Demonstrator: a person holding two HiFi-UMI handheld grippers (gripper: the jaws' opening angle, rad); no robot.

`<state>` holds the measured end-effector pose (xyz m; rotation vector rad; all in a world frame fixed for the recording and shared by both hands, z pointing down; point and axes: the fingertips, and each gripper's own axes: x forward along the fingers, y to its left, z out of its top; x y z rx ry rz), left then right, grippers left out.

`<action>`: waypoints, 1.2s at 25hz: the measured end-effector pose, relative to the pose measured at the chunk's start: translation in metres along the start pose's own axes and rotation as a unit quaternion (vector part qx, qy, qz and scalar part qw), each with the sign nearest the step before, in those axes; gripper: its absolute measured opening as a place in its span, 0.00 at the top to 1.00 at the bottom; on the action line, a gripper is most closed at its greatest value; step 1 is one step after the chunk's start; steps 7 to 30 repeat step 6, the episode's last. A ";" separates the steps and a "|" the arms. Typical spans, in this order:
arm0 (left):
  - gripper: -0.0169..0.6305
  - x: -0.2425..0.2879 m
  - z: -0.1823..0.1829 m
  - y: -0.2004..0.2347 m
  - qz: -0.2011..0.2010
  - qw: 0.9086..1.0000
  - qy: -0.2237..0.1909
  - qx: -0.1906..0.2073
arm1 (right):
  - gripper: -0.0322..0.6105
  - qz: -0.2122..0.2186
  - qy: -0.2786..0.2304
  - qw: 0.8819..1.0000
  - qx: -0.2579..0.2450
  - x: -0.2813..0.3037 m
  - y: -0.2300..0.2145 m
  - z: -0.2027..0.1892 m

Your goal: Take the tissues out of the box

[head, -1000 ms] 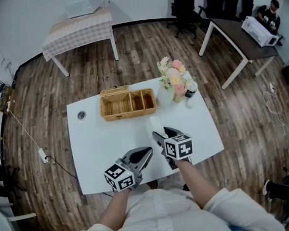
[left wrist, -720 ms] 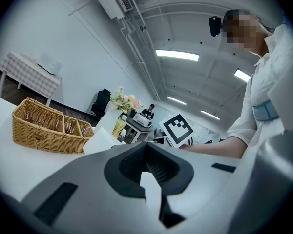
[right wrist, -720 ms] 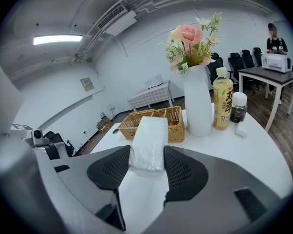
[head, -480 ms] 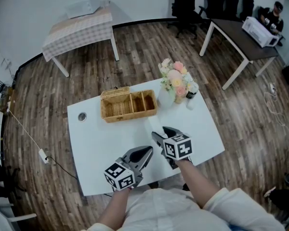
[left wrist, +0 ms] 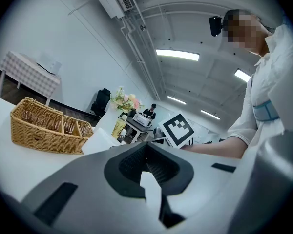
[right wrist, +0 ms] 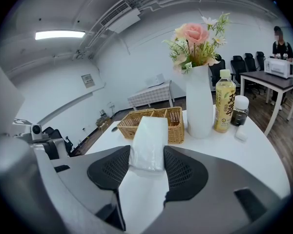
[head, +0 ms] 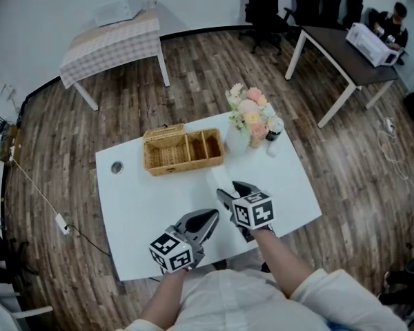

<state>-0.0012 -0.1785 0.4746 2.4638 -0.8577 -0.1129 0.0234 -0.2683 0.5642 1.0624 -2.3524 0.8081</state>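
A white pack of tissues sits between the pads of my right gripper, which is shut on it. In the head view the pack sticks out ahead of the right gripper, above the white table and just in front of the wicker basket. The basket has three compartments; what lies in them is not visible. My left gripper hovers low over the table's near side, left of the right one. Its jaws meet at the tips with nothing held.
At the table's far right stand a white vase of flowers, a yellow drink bottle, a small dark jar and a small white object. A round hole or disc lies left of the basket. Other tables and chairs stand beyond.
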 end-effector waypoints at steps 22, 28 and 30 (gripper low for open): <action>0.97 -0.001 0.001 0.001 0.003 1.000 0.005 0.000 | 0.59 -0.002 0.002 1.000 -0.004 0.001 0.000 0.001; 0.97 -0.001 0.001 0.001 0.003 1.000 0.005 0.000 | 0.59 -0.002 0.002 1.000 -0.004 0.001 0.000 0.001; 0.97 -0.001 0.001 0.001 0.003 1.000 0.005 0.000 | 0.59 -0.002 0.002 1.000 -0.004 0.001 0.000 0.001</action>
